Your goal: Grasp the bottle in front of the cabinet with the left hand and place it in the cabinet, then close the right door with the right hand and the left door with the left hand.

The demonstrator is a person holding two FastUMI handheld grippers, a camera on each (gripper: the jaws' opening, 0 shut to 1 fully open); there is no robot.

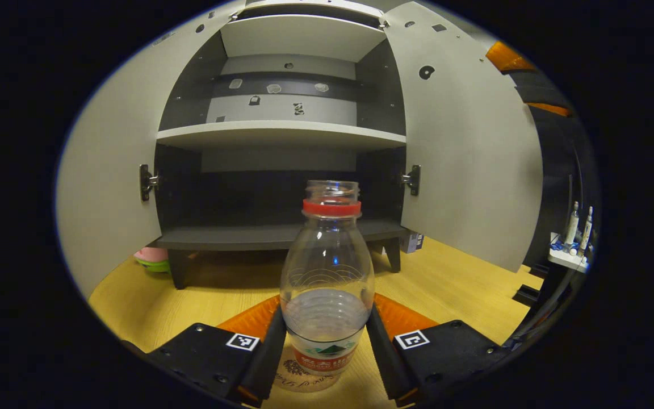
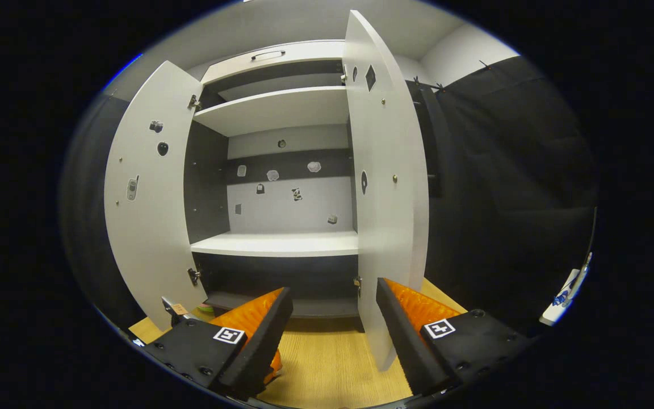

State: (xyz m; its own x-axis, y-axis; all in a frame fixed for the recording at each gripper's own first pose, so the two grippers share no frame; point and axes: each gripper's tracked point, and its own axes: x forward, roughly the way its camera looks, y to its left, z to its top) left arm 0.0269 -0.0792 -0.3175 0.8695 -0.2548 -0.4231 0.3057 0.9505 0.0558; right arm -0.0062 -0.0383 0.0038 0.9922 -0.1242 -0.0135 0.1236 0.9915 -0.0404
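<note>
Left tool [image 1: 327,352] grips the clear red-collared plastic bottle [image 1: 327,272] low; right tool [image 2: 332,341] gapes empty. Keep the bottle upright, carry it far into the grey cabinet [image 1: 281,135].

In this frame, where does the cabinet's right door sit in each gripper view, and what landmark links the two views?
Left gripper view: the right door stands open on the right side of the picture, hinged beside the bottle.
Right gripper view: the right door is seen nearly edge-on, just right of centre, above the right gripper.
Shared landmark: the white middle shelf inside the cabinet.
</note>
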